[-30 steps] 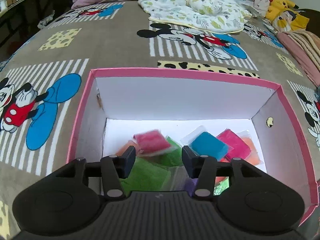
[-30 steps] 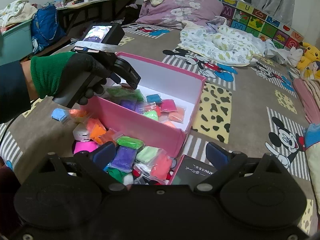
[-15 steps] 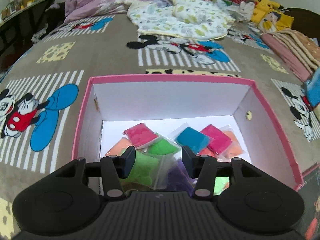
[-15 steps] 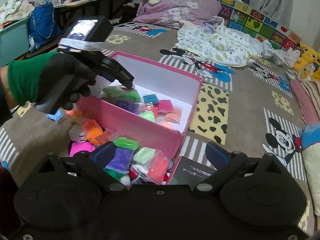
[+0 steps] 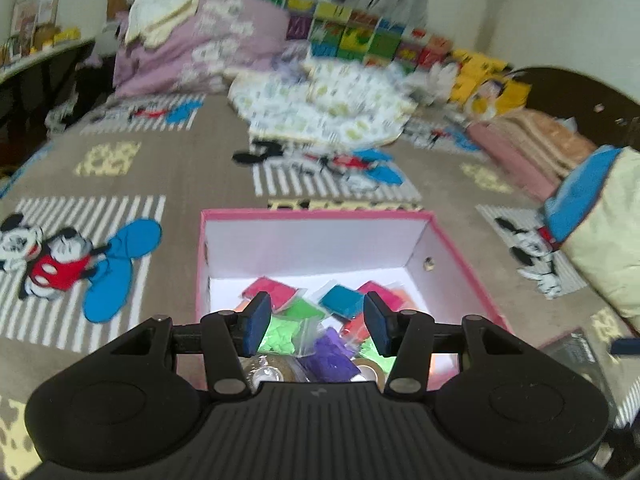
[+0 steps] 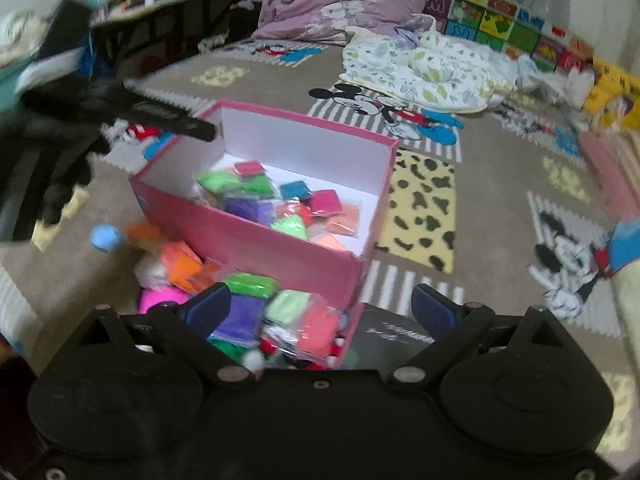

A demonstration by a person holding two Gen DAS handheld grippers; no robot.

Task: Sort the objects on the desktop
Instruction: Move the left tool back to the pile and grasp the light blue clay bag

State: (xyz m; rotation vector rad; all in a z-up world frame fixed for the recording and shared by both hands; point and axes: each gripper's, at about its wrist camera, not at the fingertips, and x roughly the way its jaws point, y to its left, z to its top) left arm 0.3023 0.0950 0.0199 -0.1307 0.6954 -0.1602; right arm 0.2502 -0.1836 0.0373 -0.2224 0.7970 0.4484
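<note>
A pink box [image 5: 460, 256] with white inner walls sits on the patterned carpet and holds several coloured clay packets, among them a blue packet [image 5: 340, 300]. My left gripper [image 5: 317, 322] hovers open above the box's near edge with nothing between its fingers. In the right wrist view that left gripper [image 6: 172, 120] is a blurred black shape over the box's [image 6: 280, 248] far left corner, held by a gloved hand [image 6: 52, 148]. My right gripper [image 6: 320, 308] stands wide open and empty above a loose pile of packets, including a purple packet [image 6: 244, 316], in front of the box.
A black booklet [image 6: 392, 336] lies right of the pile, against the box. Rumpled bedding [image 5: 320, 104] and plush toys [image 5: 488, 80] fill the far side. A cushion [image 5: 600, 216] lies at the right and a dark table [image 6: 168, 20] at the left.
My left gripper has pulled up and back from inside the box, so the box looks smaller and more of the room shows. The right gripper has barely moved.
</note>
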